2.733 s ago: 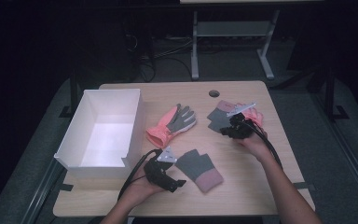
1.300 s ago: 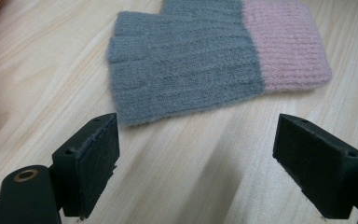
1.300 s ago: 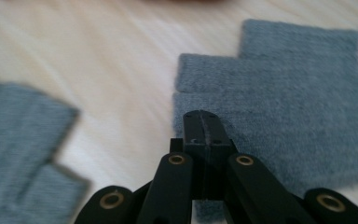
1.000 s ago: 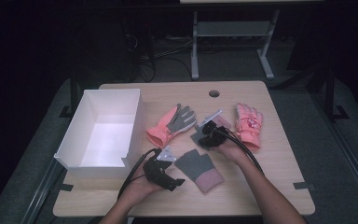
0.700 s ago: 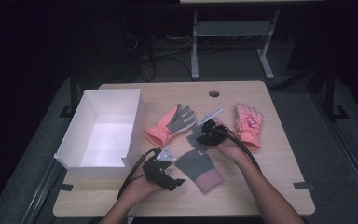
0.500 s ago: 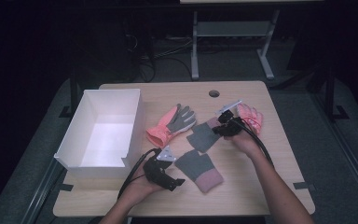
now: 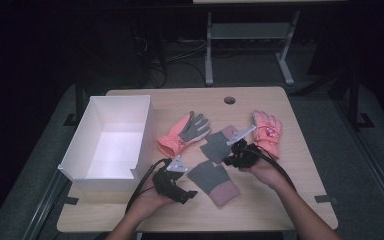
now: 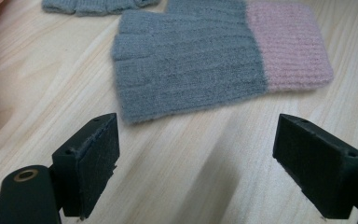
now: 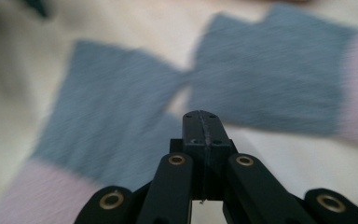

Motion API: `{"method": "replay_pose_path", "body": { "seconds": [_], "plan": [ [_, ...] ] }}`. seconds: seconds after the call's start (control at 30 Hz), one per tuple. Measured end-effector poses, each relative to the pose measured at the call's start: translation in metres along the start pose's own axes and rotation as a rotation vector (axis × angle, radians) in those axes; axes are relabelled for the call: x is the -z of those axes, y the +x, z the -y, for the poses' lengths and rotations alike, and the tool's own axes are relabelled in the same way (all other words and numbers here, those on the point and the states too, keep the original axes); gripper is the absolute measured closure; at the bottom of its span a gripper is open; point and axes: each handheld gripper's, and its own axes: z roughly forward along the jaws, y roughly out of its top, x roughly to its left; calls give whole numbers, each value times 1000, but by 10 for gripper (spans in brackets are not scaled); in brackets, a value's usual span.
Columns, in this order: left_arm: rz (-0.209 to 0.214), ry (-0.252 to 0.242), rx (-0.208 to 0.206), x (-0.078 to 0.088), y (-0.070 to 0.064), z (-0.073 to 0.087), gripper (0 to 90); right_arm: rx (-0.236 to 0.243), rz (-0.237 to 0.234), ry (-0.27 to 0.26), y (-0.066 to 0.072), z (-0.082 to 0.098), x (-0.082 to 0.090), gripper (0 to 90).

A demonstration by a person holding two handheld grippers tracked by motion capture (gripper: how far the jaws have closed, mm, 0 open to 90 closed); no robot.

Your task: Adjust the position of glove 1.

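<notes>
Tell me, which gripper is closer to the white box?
The left gripper. It sits just right of the white box, near its front corner. The right gripper is farther off, over by the grey mittens toward the pink glove.

The left gripper [image 7: 190, 192] rests with jaws wide apart; the right gripper [image 7: 228, 161] is closed.

A light wooden table [image 7: 300, 200] with a round hole [image 7: 229, 100] near its far edge is being lit from above; grey floor [image 7: 360, 165] and a metal desk frame [image 7: 250, 35] are being left in darkness beyond.
</notes>
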Motion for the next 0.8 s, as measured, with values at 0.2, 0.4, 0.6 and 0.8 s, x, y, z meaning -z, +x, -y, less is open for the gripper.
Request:
{"method": "replay_pose_path", "body": {
  "seconds": [0.2,0.4,0.6,0.8],
  "plan": [
    [-2,11,-28,1,0,-1,141,41,-57,8,25,10,-5,900],
    [-2,7,-15,2,-1,-1,141,85,-84,48,38,10,-20,900],
    [-3,8,-9,3,0,-1,141,128,-107,43,57,4,-29,900],
    [-5,7,-15,4,0,-1,141,178,-103,23,69,-6,-32,900]
  ]
}}
